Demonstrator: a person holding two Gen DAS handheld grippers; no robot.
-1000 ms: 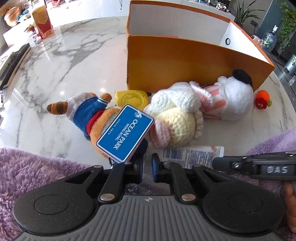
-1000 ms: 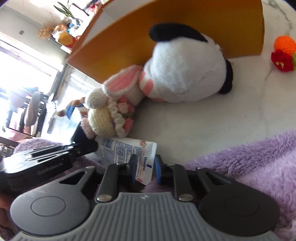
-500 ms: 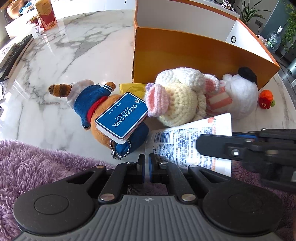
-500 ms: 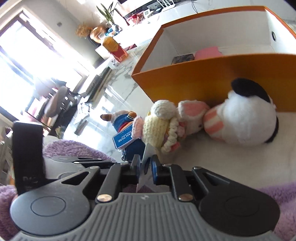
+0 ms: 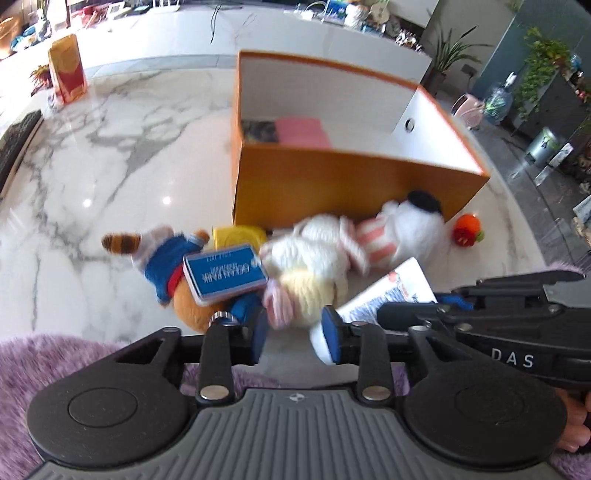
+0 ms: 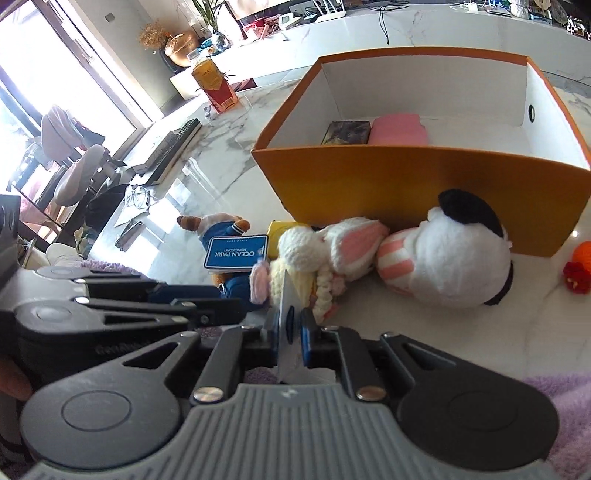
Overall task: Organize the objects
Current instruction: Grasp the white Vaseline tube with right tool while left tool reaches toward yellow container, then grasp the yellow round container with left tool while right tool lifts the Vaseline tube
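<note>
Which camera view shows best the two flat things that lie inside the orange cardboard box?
The right wrist view: the dark patterned flat box and the pink flat pack lie sharp, side by side. The left wrist view shows both, blurred and partly hidden by the orange cardboard box wall.

— Looks like a lived-in home, open living area.
— Going by what?
— Marble worktop [image 5: 110, 155] strewn with plush toys [image 6: 443, 266], potted plants [image 5: 539, 70] along the wall, padded chairs [image 6: 74, 173] by a bright window [image 6: 48, 85], cluttered long counter [image 6: 369, 29] behind.
</note>
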